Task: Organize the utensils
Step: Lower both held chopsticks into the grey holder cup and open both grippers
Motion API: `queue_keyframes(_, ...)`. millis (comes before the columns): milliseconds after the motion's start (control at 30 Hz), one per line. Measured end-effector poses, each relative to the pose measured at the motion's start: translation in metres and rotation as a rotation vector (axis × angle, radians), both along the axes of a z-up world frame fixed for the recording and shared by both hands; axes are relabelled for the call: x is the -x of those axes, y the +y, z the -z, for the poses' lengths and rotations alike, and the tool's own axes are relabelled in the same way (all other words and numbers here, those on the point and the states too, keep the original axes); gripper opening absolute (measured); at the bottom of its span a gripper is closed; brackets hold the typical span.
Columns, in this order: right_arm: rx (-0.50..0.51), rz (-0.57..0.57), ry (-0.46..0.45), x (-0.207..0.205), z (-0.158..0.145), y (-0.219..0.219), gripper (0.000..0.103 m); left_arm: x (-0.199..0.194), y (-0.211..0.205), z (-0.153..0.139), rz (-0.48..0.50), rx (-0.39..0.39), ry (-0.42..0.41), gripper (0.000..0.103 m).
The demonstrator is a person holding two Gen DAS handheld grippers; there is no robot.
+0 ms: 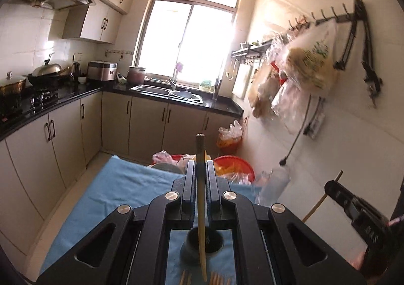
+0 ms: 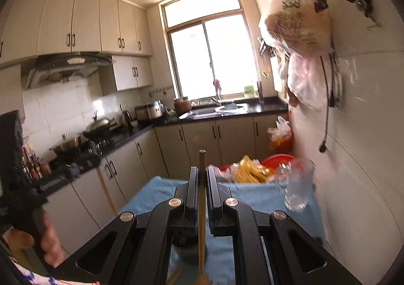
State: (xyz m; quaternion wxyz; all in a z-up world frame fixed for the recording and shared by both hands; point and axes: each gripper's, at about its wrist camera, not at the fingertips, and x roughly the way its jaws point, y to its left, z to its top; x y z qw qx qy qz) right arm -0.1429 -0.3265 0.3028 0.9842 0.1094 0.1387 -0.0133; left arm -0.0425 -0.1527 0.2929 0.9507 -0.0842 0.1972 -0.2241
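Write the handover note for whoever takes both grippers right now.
Left gripper: shut on a chopstick, lifted above the blue cloth.
Right gripper: shut on a second chopstick, also raised.
Below the left gripper a dark cup stands on the cloth, with more chopsticks lying loose near the bottom edge. A clear glass stands at the cloth's far right.
Done: one chopstick picked up per gripper.
Left: place both, likely in a container, then gather the loose ones.
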Motion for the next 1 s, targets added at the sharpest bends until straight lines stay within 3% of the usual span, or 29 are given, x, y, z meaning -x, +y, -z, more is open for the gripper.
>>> queue_keyframes(200, -0.019, -0.020, -0.005, -0.049, 0.000, 0.006, 0.006, -0.054, -0.030, -0.001, -0.015, -0.006, -0.005, 0.006)
queue_keyframes(433, -0.025, -0.052, 0.123, -0.102, 0.050, 0.013, 0.006, -0.105, -0.060, 0.055, 0.011, -0.071, 0.113, 0.006)
queue_keyframes(600, -0.048, -0.056, 0.222, -0.126, 0.090, 0.007, 0.006, -0.118, -0.062, 0.088, 0.031, -0.105, 0.193, 0.006)
queue_keyframes(733, -0.066, -0.054, 0.265, -0.137, 0.106, -0.002, 0.007, -0.115, -0.056, 0.091, 0.028, -0.110, 0.197, 0.008)
queue_keyframes(800, -0.078, -0.036, 0.270, -0.140, 0.108, -0.007, 0.007, -0.110, -0.052, 0.087, 0.034, -0.113, 0.193, 0.015)
queue_keyframes(867, -0.108, -0.037, 0.274, -0.141, 0.107, -0.012, 0.013, -0.104, -0.047, 0.081, 0.027, -0.111, 0.183, 0.025)
queue_keyframes(933, -0.125, -0.029, 0.262, -0.136, 0.101, -0.015, 0.032, -0.093, -0.037, 0.073, 0.013, -0.106, 0.163, 0.036)
queue_keyframes(1000, -0.127, -0.015, 0.242, -0.126, 0.094, -0.017, 0.037, -0.082, -0.024, 0.065, -0.003, -0.101, 0.139, 0.038)
